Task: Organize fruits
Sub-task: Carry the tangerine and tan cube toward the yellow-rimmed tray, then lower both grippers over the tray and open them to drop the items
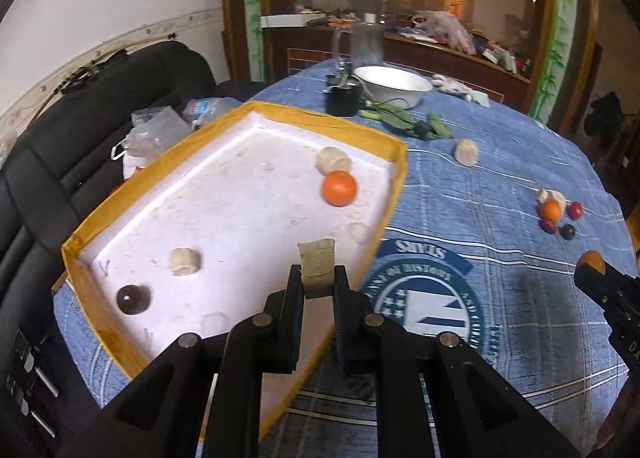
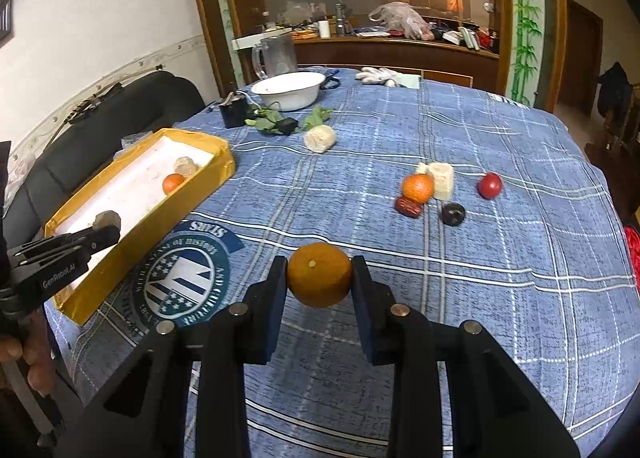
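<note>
The left gripper [image 1: 317,278] is closed tight on a pale beige chunk [image 1: 317,262], perhaps a piece of banana or corn, though the view is too soft to say which, and holds it over the near right edge of the tray [image 1: 394,145], a white foam tray with a yellow rim lying on the blue checked cloth [image 1: 500,161]. Inside the tray lie an orange [image 1: 339,187] with a pale lump [image 1: 333,160] touching it at the far end, another pale piece [image 1: 185,262] near the middle, and a dark round fruit [image 1: 133,299] by the near left corner. The right gripper [image 2: 319,278] has its jaws partly closed on a second orange [image 2: 319,274], pads pressed against both sides, held above the cloth to the right of the tray. Farther right on the cloth sits a loose cluster: a third orange [image 2: 417,188], a pale block [image 2: 442,179] touching it, a red date [image 2: 409,207], a dark fruit [image 2: 453,213] and a red fruit [image 2: 489,185] a little apart. One more pale piece [image 2: 319,139] lies alone toward the far side, near green leaves [image 2: 318,116], a white bowl [image 2: 289,89] and a glass mug [image 2: 276,55]
</note>
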`<state>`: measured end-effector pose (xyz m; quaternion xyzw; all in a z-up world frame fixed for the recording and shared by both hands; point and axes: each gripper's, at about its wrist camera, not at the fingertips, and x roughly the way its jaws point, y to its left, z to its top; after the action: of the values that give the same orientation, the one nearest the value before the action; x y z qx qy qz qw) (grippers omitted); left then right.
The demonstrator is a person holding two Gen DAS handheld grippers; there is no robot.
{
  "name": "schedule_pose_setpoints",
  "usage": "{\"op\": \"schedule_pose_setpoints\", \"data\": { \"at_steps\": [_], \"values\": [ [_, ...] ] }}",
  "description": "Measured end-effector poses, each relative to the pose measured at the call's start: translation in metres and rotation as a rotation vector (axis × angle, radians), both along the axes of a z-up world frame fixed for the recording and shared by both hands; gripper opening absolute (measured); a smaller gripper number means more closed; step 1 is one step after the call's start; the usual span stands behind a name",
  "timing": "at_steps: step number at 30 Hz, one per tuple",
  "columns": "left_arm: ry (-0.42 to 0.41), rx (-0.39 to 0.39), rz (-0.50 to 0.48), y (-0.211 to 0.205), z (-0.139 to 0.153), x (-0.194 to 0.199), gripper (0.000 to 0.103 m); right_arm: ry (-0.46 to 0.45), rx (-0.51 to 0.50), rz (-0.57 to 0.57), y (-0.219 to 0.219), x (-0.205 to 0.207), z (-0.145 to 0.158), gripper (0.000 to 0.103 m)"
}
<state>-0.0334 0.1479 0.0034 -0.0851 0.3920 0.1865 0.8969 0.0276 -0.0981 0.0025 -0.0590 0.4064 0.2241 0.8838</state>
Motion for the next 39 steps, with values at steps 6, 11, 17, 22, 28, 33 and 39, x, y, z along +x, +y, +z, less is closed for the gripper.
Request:
{"op": "schedule_pose_setpoints", "data": {
  "at_steps": [6,11,17,22,28,33,39],
  "values": [
    [0.0,0.001,0.046,0.021,0.001,-0.003,0.012,-0.004,0.003,0.044,0.022,-0.002,0.002,0.033],
    [0.003,0.0,0.105,0.047,0.003,-0.004,0.011,-0.011,0.003,0.079,0.04,-0.003,0.005,0.033],
    [0.002,0.007,0.171,0.078,0.005,-0.006,0.011,-0.022,0.005,0.122,0.067,-0.001,0.011,0.034],
    [0.013,0.018,0.212,0.1,0.002,-0.002,0.012,-0.021,0.007,0.184,0.103,0.001,0.011,0.034],
    [0.039,0.016,0.241,0.118,-0.004,0.005,0.012,-0.02,0.014,0.257,0.147,0.003,0.009,0.034],
    [0.063,-0.007,0.258,0.129,-0.008,0.01,0.012,-0.012,0.02,0.289,0.176,0.009,0.004,0.034],
    [0.093,-0.028,0.286,0.141,-0.015,0.012,0.012,0.007,0.009,0.325,0.208,0.019,-0.007,0.034]
  ]
}}
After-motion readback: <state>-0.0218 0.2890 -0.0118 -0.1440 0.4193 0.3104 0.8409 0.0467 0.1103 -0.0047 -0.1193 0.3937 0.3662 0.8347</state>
